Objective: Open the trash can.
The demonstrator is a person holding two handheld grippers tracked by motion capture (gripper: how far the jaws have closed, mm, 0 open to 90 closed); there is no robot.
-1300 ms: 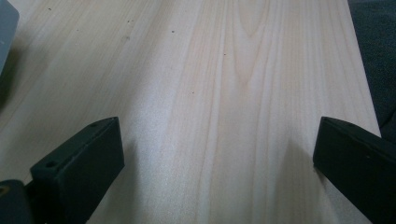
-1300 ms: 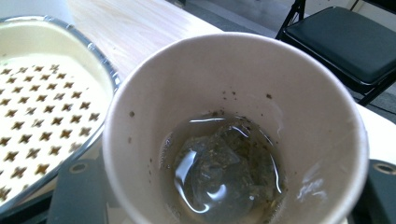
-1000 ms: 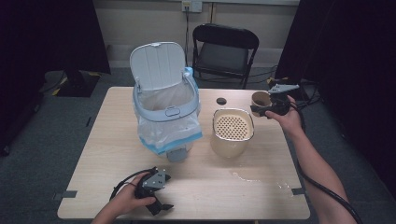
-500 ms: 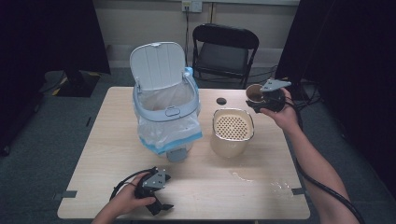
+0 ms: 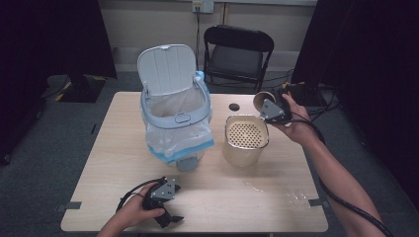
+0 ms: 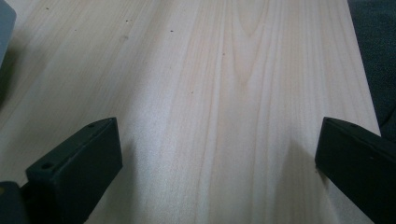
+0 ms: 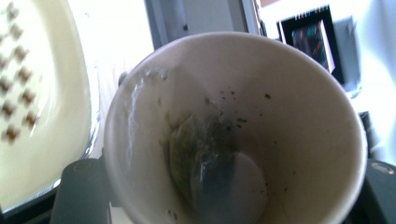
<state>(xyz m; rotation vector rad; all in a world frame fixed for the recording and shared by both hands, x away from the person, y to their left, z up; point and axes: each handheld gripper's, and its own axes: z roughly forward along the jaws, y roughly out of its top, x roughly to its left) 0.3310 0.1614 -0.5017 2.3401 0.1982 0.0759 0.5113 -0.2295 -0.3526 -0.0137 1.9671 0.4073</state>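
Note:
My right gripper (image 5: 267, 106) is shut on a brown paper cup (image 5: 262, 100), and its jaws have just closed a little further on it. The cup is tipped on its side, mouth to the left, above the far right rim of a cream container with a perforated insert (image 5: 245, 133). In the right gripper view, a wet tea bag (image 7: 201, 163) clings inside the cup (image 7: 280, 93). My left gripper (image 5: 170, 215) rests on the table (image 5: 108, 148) near its front edge, jaws wide open (image 6: 217, 154) over bare wood.
A light blue bin with a plastic liner and raised lid (image 5: 175, 118) stands left of the container. A small black disc (image 5: 234, 106) lies behind it. A wet patch (image 5: 276, 190) marks the table's front right. A black folding chair (image 5: 238, 49) stands beyond the table.
My right hand has carried the cup left and slightly up, from the table's far right corner to the container's rim, tipping it over. The left gripper has stayed put.

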